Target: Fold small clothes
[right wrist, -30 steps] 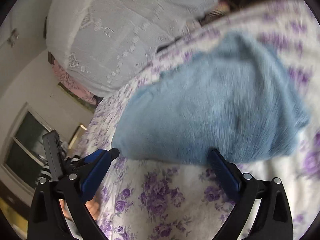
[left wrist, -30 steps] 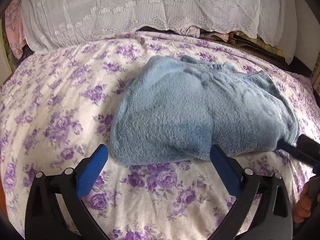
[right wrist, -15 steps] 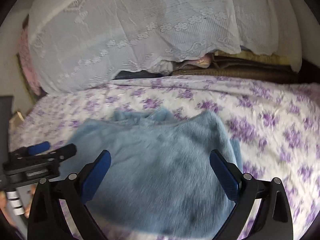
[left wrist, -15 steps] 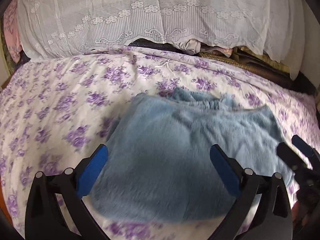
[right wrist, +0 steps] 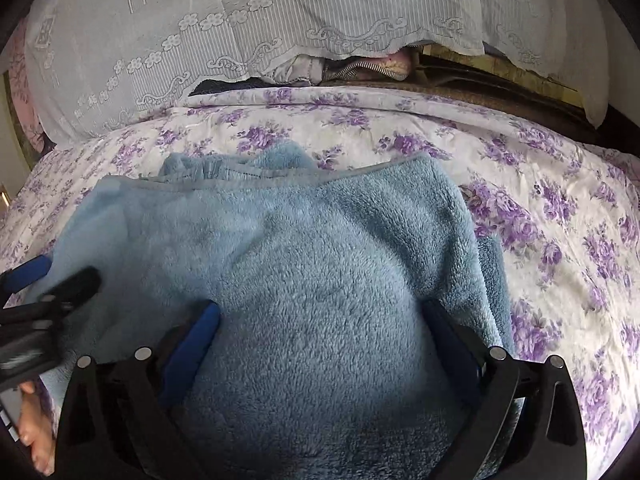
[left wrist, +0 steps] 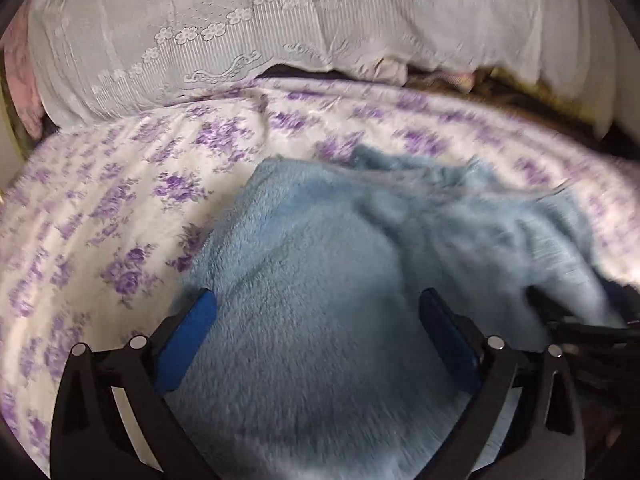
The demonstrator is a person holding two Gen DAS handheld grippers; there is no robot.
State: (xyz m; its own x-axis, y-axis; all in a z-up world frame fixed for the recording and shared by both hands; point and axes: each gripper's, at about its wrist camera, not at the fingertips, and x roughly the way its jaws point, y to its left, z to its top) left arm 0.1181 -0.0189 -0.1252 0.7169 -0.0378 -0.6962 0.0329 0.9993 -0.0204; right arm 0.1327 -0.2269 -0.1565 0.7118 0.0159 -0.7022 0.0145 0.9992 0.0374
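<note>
Blue fleece garment (right wrist: 304, 264) on floral bedsheet (right wrist: 560, 208), between spread fingers (right wrist: 192, 340).

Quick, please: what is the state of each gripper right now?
Left gripper: open, over the blue fleece garment, gripping nothing.
Right gripper: open, over the same garment.

The right gripper (right wrist: 316, 344) is standing with its jaws spread wide over a blue fleece garment (right wrist: 304, 248), which is lying folded on a purple-flowered bedsheet (right wrist: 560, 208). The left gripper (right wrist: 44, 284) is reaching in at the garment's left edge, blurred, possibly touching it. A white lace cloth (right wrist: 240, 20) is hanging behind.
</note>
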